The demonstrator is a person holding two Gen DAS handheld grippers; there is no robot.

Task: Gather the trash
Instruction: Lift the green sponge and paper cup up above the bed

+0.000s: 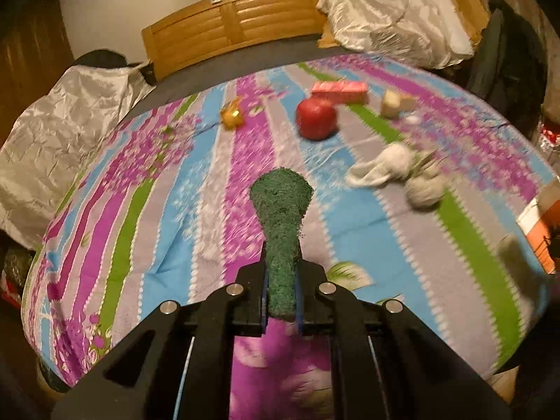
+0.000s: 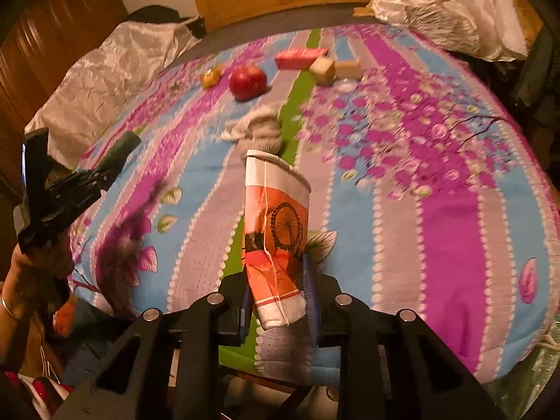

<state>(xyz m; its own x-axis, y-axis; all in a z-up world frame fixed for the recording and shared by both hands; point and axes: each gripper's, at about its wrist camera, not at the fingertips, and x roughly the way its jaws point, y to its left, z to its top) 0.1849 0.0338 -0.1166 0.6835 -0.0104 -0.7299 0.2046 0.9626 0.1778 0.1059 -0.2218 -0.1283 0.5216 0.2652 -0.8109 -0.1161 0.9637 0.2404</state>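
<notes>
The bed (image 1: 217,182), under a striped floral sheet, carries a red apple (image 1: 316,118), pink box (image 1: 339,91), gold wrapper (image 1: 232,115), beige blocks (image 1: 397,103) and crumpled tissues (image 1: 395,171).

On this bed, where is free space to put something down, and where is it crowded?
Free: the striped bedspread between the left tool and the silver cover. Crowded: the far side, around the red apple, pink box and white socks.

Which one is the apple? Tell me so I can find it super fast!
Start at the wooden headboard and come down onto the striped bedspread. Just in front of the pink box sits the apple. It is the only round, shiny red thing; its neighbours are boxy or small and golden.
</notes>
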